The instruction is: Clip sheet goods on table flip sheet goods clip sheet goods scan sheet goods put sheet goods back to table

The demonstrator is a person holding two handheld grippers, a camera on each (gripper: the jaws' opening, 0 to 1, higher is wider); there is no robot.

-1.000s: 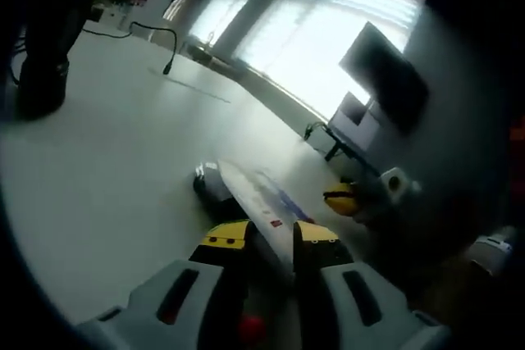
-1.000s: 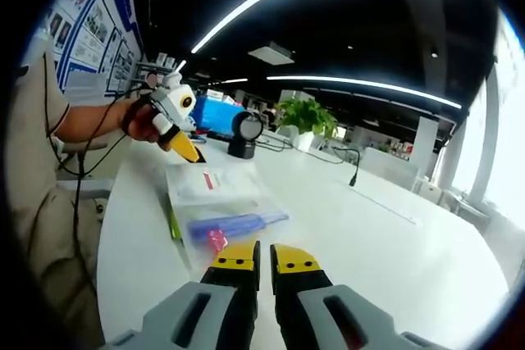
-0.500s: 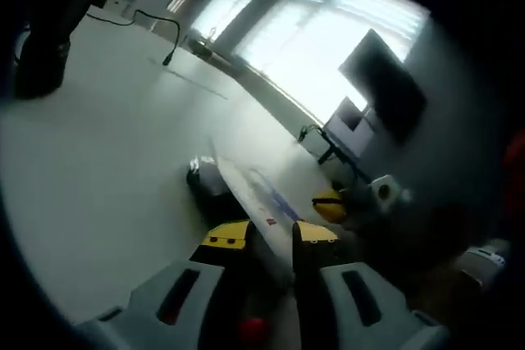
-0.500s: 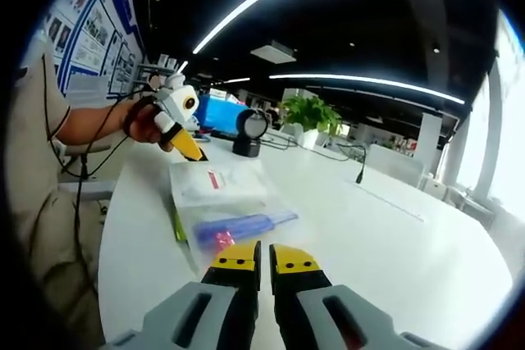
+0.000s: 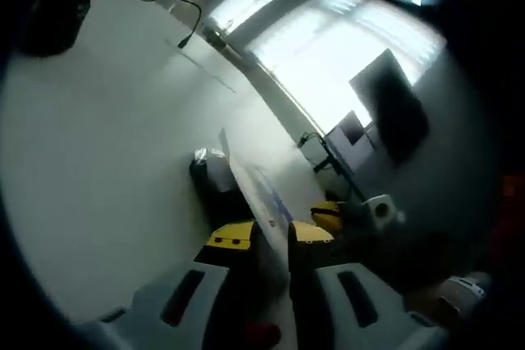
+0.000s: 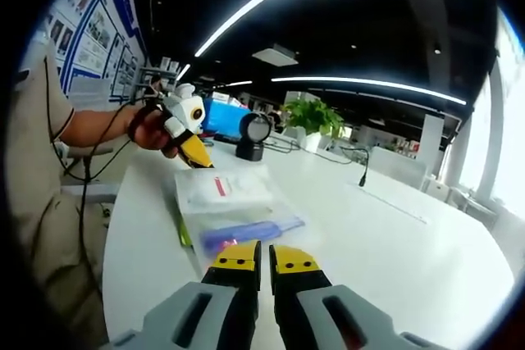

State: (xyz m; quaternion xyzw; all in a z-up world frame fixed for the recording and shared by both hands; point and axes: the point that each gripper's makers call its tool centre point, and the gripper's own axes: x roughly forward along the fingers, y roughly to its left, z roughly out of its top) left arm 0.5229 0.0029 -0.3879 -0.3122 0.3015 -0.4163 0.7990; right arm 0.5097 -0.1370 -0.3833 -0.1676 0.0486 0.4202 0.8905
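A clear plastic bag (image 6: 238,206) with a blue item and a red-marked white label hangs just above the white table (image 6: 394,243). My right gripper (image 6: 264,256) is shut on its near edge. The left gripper (image 6: 195,147), held in a person's hand, pinches the far edge with its yellow tips. In the left gripper view the bag (image 5: 250,182) runs edge-on away from my left gripper (image 5: 271,235), whose jaws are shut on it. Beyond it the right gripper (image 5: 332,215) shows its yellow tip.
A black round-headed stand (image 6: 253,133) and a potted plant (image 6: 312,116) sit at the far side of the table. A black cable (image 5: 193,18) lies across the table (image 5: 98,145). The person's sleeve (image 6: 41,145) is at the left.
The bag and the left gripper have drifted slightly right and up in the right gripper view. The left gripper view has rolled, with the bag standing steeper between its jaws.
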